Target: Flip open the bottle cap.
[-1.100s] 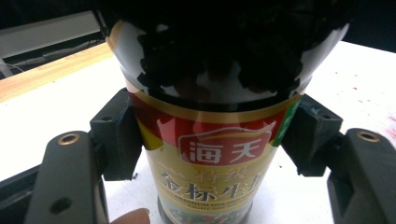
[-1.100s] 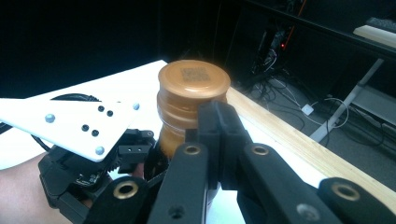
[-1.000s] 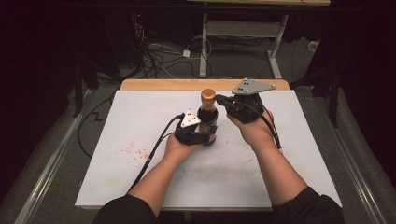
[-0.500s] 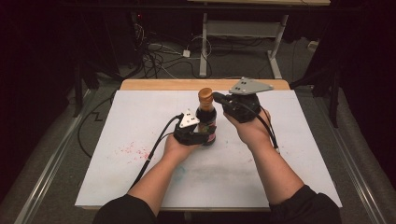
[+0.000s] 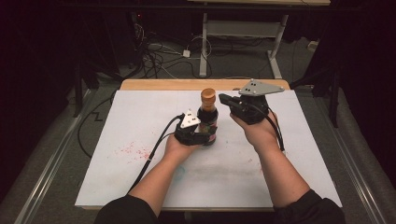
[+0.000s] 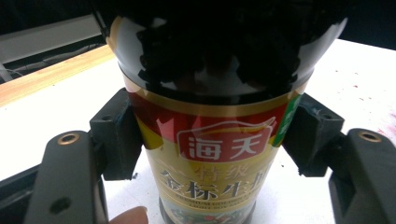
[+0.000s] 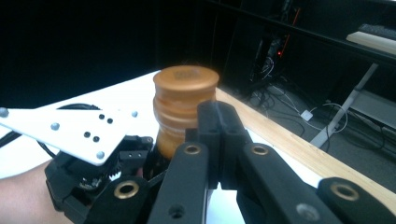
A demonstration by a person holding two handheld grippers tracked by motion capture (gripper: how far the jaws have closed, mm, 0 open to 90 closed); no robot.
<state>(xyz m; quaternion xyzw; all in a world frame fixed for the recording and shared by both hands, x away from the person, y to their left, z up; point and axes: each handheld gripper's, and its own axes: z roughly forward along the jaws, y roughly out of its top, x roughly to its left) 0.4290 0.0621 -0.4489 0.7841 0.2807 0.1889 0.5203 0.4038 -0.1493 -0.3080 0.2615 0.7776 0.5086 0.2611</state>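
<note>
The left hand-held gripper (image 5: 201, 135) pinches the dark sauce bottle (image 5: 208, 122) at its label, holding it upright near the centre of the white worktop (image 5: 116, 140). At the bottle's 2 o'clock, the right hand-held gripper (image 5: 224, 99) hovers just beside the orange cap (image 5: 208, 95), jaws pressed together.

Left gripper (image 5: 205, 135): jaws clamped on bottle (image 5: 207, 116) body, one pad each side, forearm extended from below. Right gripper (image 5: 226, 99): jaws closed together, empty, raised beside bottle cap (image 7: 186, 83), apart from it; hand (image 5: 256, 131) beneath.
</note>
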